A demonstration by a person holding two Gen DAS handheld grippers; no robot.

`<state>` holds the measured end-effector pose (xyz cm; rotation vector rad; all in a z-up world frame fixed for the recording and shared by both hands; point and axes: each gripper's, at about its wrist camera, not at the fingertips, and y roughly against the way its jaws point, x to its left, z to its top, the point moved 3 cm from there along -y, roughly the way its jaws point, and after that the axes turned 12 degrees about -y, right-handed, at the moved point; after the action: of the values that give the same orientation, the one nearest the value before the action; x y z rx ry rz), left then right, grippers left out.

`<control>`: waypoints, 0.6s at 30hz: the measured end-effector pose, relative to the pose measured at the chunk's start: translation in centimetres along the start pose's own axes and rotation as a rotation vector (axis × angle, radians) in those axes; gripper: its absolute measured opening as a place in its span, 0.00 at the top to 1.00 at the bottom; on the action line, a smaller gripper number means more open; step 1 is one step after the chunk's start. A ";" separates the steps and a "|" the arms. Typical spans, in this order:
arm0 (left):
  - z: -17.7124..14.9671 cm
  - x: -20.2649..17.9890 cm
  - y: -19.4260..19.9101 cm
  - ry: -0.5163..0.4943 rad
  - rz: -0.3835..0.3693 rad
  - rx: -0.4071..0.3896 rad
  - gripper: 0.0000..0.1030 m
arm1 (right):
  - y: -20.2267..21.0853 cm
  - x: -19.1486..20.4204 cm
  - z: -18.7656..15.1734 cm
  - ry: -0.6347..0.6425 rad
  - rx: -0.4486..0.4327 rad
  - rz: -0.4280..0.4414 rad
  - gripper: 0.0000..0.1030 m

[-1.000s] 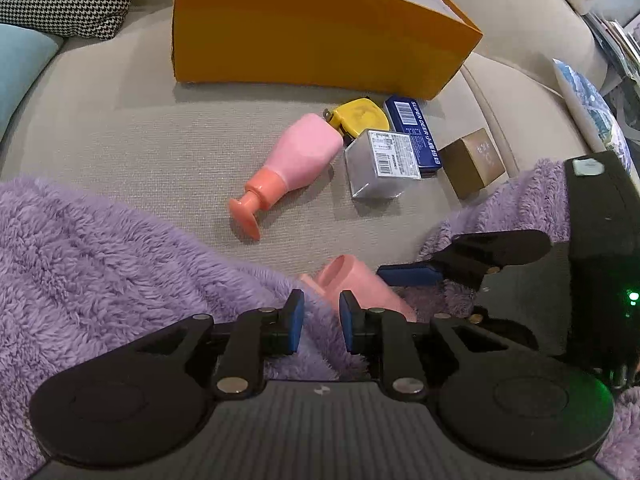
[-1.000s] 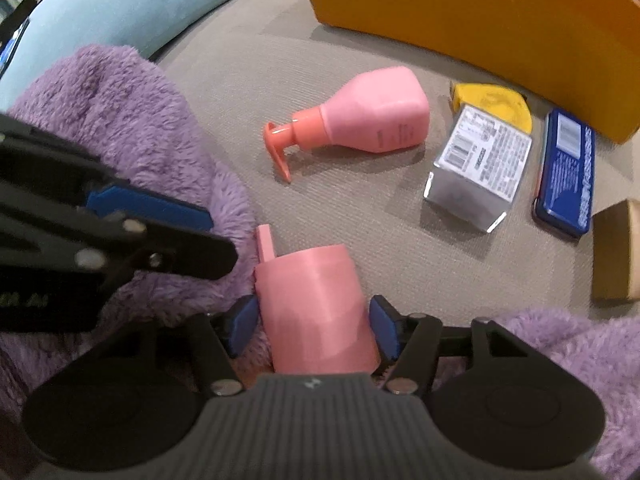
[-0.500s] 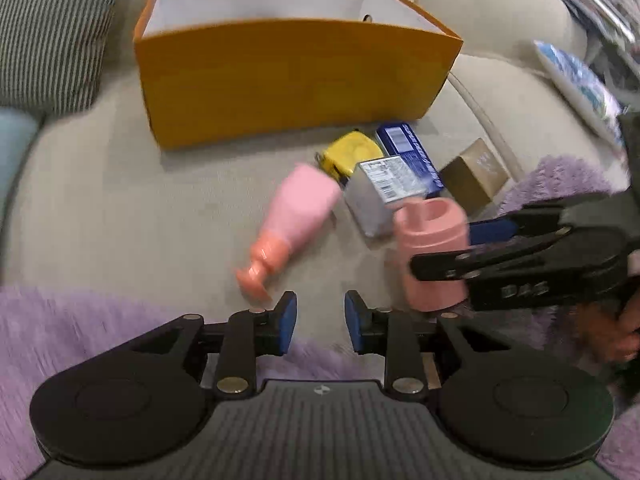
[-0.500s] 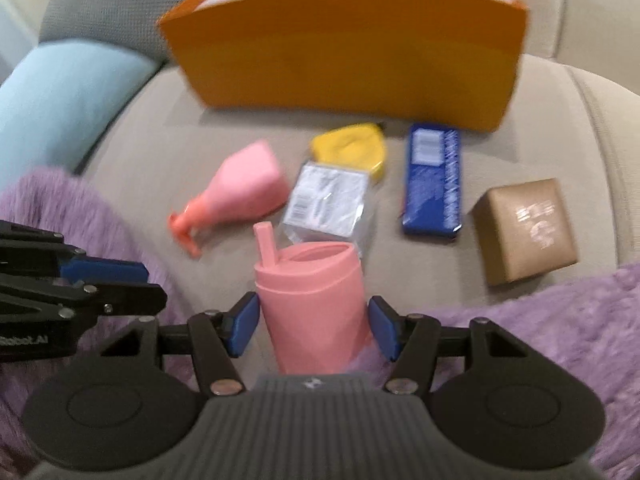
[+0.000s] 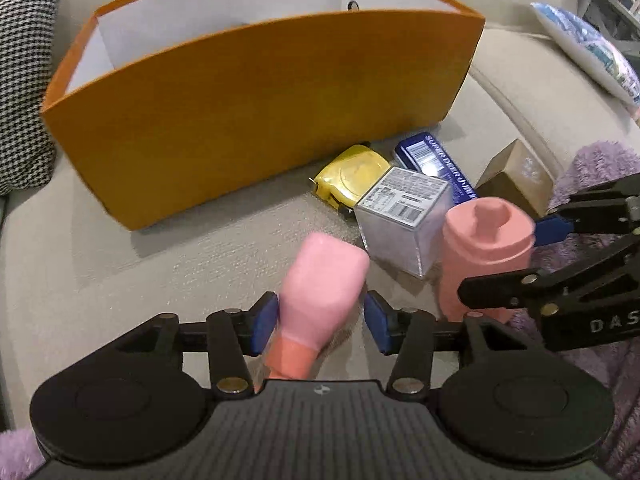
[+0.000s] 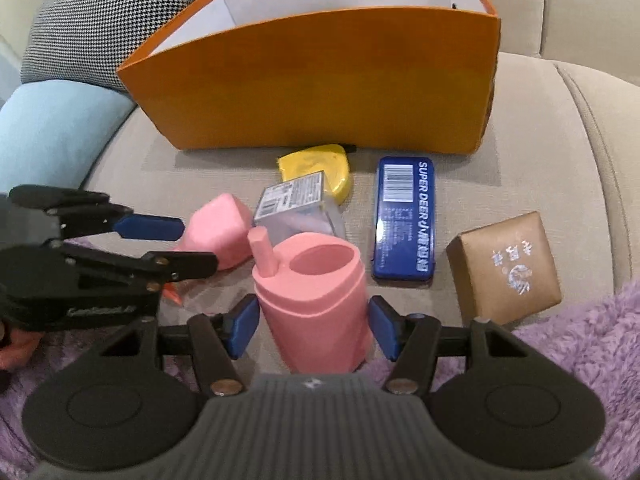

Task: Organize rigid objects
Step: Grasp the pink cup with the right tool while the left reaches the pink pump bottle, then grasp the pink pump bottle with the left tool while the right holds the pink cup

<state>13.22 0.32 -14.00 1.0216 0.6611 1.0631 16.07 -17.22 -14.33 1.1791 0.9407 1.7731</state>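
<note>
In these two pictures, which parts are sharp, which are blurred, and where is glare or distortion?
Left wrist view: the orange box bows from fisheye distortion, the pink pump bottle is soft, and glare washes the blue tin. Right wrist view: the tin's lettering is readable, the pink cup fairly sharp, the edges darken.

The left gripper (image 5: 320, 322), whose jaws have just been opening, now straddles the pink pump bottle (image 5: 322, 294) after hovering with nothing between them a second ago. The pink cup (image 6: 314, 304), earlier low against the purple blanket (image 6: 568, 344), now sits raised beside the clear box (image 6: 298, 210).
</note>
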 end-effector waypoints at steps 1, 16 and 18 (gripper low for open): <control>0.1 -0.1 -0.3 -0.006 0.005 0.004 0.44 | -0.1 -0.1 0.1 -0.005 0.001 -0.004 0.41; -1.3 0.2 -0.6 0.125 -0.072 0.062 0.49 | 1.2 -0.4 1.1 0.043 0.049 -0.035 0.43; -1.8 -0.3 0.1 0.153 -0.097 0.045 0.49 | 1.5 -0.5 1.0 0.028 0.056 -0.036 0.43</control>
<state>11.61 0.71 -14.67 0.9434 0.8539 1.0522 16.84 -18.16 -12.88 1.1676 1.0276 1.7492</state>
